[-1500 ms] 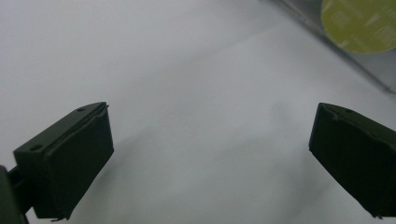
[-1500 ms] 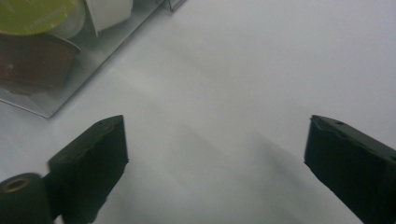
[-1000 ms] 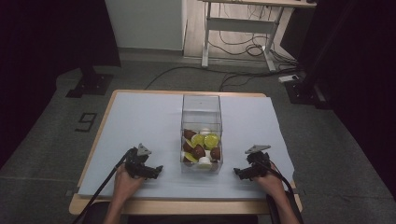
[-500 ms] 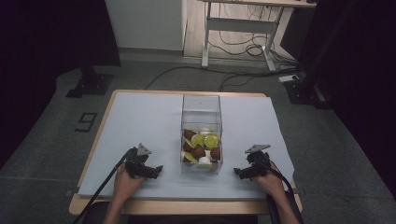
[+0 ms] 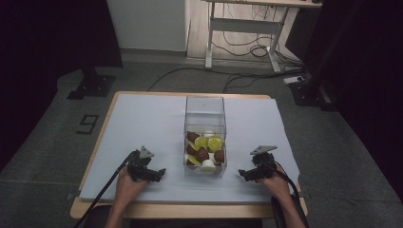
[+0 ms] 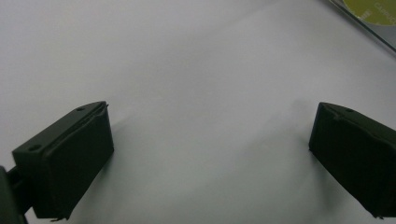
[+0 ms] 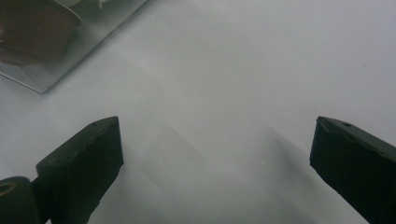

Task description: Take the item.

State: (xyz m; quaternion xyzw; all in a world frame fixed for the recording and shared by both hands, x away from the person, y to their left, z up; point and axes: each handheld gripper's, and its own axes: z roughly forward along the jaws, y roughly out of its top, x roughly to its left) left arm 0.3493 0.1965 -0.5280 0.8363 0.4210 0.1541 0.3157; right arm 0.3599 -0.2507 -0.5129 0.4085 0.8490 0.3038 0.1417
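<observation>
L tongs point(image 5: 160, 172) wide open, empty | R tongs point(image 5: 242, 173) same | clear box point(image 5: 205, 137) btwn

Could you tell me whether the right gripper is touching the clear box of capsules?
Apart. The high view shows bare white table cover between the right gripper and the clear box.

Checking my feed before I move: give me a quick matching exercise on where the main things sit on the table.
Things:
1. left gripper
2. right gripper
3. clear box
4. capsules

Places or states:
a. mid-table, between the grippers
b. inside the box, at its near end
c. open, on the sheet right of the box
d. open, on the sheet left of the box

Pairs: 1-d, 2-c, 3-a, 4-b
</observation>
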